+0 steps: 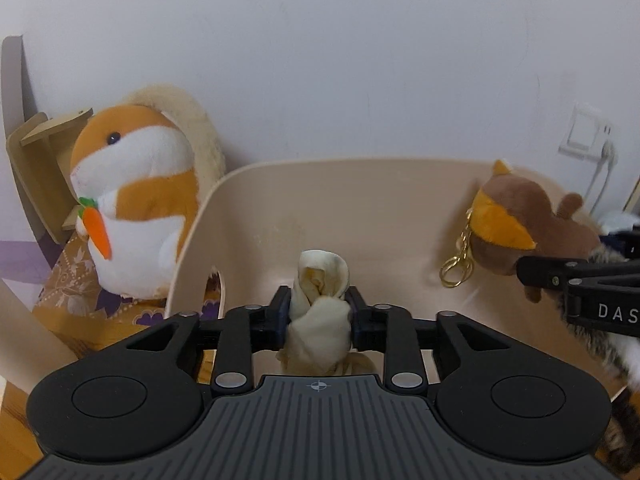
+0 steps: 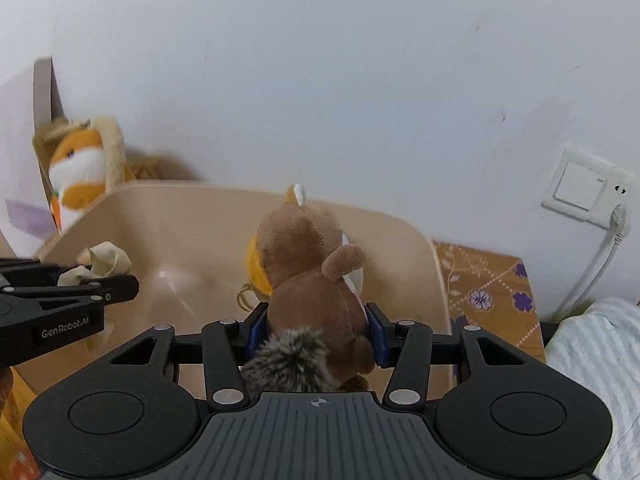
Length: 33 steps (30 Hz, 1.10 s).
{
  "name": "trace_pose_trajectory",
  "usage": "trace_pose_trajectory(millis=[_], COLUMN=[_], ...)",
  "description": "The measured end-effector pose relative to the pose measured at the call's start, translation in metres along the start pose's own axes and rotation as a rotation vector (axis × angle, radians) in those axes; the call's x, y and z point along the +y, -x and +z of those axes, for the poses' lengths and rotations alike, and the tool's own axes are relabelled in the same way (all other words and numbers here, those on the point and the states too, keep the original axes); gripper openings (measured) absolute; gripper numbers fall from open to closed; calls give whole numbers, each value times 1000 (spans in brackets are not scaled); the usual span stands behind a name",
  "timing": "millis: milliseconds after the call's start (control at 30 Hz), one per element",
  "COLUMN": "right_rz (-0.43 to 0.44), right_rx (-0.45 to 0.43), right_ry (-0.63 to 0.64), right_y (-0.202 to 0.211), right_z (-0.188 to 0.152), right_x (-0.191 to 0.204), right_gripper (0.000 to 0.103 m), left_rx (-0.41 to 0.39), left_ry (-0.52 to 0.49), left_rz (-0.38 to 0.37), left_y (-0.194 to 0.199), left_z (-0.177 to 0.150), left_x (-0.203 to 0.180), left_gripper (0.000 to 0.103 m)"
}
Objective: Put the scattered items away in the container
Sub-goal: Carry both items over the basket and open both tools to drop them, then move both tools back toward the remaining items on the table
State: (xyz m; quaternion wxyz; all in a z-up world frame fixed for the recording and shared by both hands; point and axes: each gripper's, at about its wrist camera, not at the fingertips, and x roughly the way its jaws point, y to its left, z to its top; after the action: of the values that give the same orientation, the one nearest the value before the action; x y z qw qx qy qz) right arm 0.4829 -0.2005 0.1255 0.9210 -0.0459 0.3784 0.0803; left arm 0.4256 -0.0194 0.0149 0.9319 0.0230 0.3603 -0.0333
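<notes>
My left gripper (image 1: 319,312) is shut on a cream knotted cloth (image 1: 320,300) and holds it over the open beige plastic bin (image 1: 360,208). The cloth also shows in the right wrist view (image 2: 106,260). My right gripper (image 2: 316,324) is shut on a brown squirrel plush (image 2: 316,272) with a fuzzy tail and a gold keychain (image 1: 460,256), held above the bin's (image 2: 180,216) right side. The squirrel plush shows in the left wrist view (image 1: 520,228).
An orange and white hamster plush (image 1: 136,200) holding a carrot sits left of the bin by a cardboard piece (image 1: 36,152). A patterned orange cloth (image 2: 488,284) covers the surface. A wall socket with a plug (image 2: 592,196) is on the right, striped bedding (image 2: 596,360) below it.
</notes>
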Motion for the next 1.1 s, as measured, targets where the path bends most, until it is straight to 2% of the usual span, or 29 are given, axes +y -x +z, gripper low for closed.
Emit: trace_pose_trajectory(millis=[67, 133, 167, 200, 333, 500, 667, 900, 1100], right_rz=[-12, -25, -35, -46, -52, -37, -44, -71, -82], right_rx=[8, 8, 3, -4, -40, -103, -185, -272, -293], right_ry=[21, 47, 63, 79, 110, 85, 82, 67, 53], right_y=[-3, -3, -1, 3, 22, 59, 105, 164, 200], right_z=[-4, -7, -8, -9, -14, -22, -44, -84, -127], right_x=[4, 10, 13, 15, 19, 9, -4, -18, -26], right_gripper=[47, 50, 56, 56, 59, 67, 78, 88, 90], left_rx=[-14, -48, -65, -81, -113, -158, -194, -239, -211], left_ry=[-35, -68, -77, -83, -84, -90, -92, -114, -81], left_rz=[-10, -5, 1, 4, -13, -29, -55, -43, -59], left_y=[0, 4, 7, 10, 28, 61, 96, 138, 155], left_z=[-4, -6, -7, -7, -10, -17, -30, -69, -107], left_x=[-4, -7, -8, -8, -12, -14, -5, 11, 26], left_gripper=[41, 60, 64, 68, 71, 75, 78, 80, 80])
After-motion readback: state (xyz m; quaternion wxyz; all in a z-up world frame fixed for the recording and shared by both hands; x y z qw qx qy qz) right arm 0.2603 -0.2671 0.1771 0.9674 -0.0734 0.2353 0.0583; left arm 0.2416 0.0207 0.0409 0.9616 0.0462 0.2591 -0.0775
